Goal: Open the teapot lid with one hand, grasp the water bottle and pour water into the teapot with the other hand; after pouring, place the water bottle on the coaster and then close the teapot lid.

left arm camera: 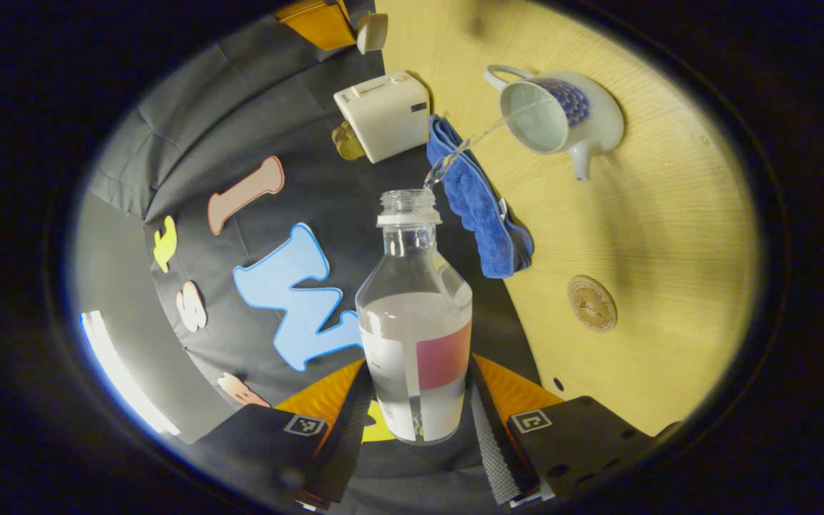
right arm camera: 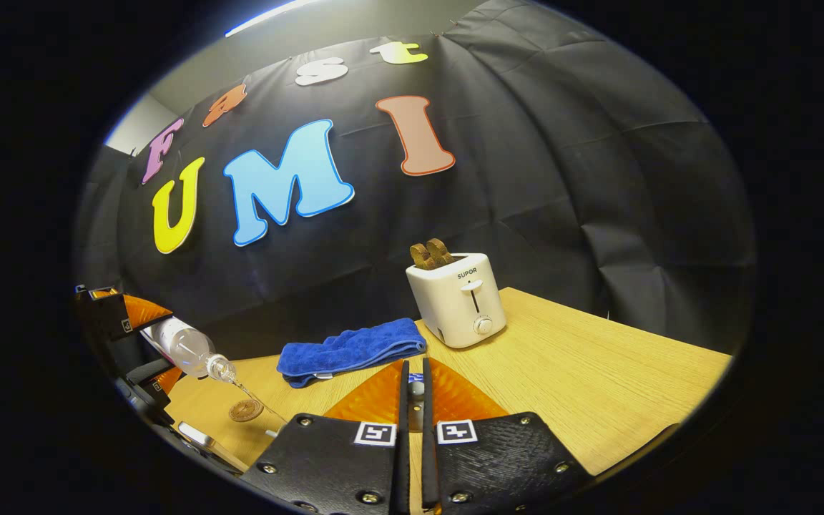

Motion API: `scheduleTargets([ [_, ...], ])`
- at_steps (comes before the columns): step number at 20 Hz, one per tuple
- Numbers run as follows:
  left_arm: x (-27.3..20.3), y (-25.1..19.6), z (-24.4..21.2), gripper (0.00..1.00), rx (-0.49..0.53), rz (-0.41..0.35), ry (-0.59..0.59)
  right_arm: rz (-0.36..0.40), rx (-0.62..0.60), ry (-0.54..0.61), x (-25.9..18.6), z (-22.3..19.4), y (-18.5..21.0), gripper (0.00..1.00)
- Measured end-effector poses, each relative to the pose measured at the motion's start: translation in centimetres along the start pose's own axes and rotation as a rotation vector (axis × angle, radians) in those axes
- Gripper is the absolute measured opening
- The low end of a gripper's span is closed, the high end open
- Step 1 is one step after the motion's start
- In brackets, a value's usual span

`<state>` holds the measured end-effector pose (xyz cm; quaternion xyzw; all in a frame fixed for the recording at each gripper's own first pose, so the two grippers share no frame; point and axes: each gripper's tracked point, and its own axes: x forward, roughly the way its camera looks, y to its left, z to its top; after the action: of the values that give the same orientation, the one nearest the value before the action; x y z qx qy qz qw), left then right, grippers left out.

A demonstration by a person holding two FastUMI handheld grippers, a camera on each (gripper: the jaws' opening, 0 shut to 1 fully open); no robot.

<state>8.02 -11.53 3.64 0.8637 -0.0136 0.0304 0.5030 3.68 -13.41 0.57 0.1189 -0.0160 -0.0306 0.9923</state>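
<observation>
The left gripper [left arm camera: 415, 422] clamps both fingers on the water bottle [left arm camera: 415, 336], tipped so a thin stream leaves its open neck and falls into the lidless teapot [left arm camera: 562, 114] on the wooden table [left arm camera: 669, 214]. Between bottle and teapot lies a folded blue towel [left arm camera: 480, 207]; the coaster [left arm camera: 591, 303] sits bare to one side. The right gripper [right arm camera: 414, 390] has its fingers nearly together, pinching a small knob, seemingly the lid. Beyond it stands a white toaster [right arm camera: 458, 300] with toast [right arm camera: 431, 253].
</observation>
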Motion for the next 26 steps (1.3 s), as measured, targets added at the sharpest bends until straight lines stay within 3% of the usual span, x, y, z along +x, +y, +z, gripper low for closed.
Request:
scheduleTargets([
  [26, 0.1, 1.1, 1.0, 0.84, 0.253, 0.018, -0.021, 0.012, 0.023, 0.015, 0.3, -0.2, -0.2, 0.07],
])
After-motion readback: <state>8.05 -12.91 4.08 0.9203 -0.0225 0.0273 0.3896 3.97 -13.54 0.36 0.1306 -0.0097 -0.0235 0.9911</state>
